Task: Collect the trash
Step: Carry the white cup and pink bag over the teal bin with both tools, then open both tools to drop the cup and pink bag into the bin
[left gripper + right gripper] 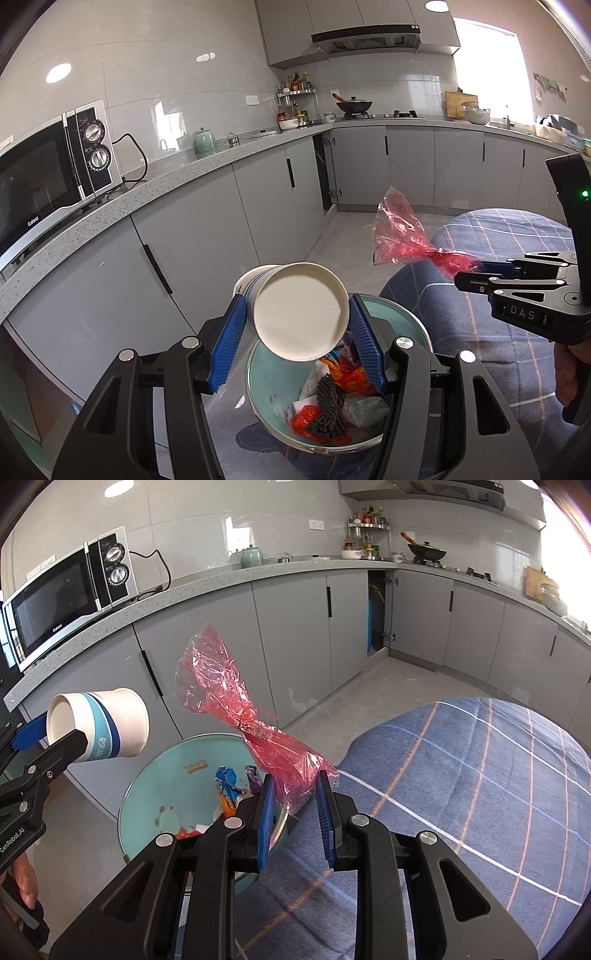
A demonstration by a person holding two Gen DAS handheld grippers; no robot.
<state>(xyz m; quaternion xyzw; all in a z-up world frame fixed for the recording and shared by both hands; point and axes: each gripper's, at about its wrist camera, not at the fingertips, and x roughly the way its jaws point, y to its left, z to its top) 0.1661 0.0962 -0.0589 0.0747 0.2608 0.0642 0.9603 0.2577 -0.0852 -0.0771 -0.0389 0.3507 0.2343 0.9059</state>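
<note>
Left gripper [297, 321]: I have its blue pads clamped on a white paper cup [299, 312] with blue bands, held on its side, open mouth towards my camera.
Right gripper [295, 786]: narrow, its pads pinching the lower end of a crumpled red plastic wrapper [236, 701]; the rest of the wrapper sticks up and away from the fingers.
Bin [269, 373]: a teal round bin sits on the floor directly under the cup, close to the near edge of the blue checked cloth [461, 775].
In the bin: I see red and orange wrappers [351, 376], a dark knitted scourer [328, 406], and some pale paper; the inner wall is stained.
Where the trash is: the cup hangs over the bin's mouth; the wrapper is held above the bin's rim on the cloth side, seen from the right wrist.
Between the grippers: open air, both near each other over the bin, not touching.
Around: grey cabinets [258, 206] run along behind the bin, one door in the corner standing open.
Counter: a microwave [48, 177] at the left end, a green kettle [204, 142] farther along, a spice rack [295, 103] in the corner, and a black pan [353, 105] on the stove.
In the way: the cup blocks much of my left view into the bin.
</note>
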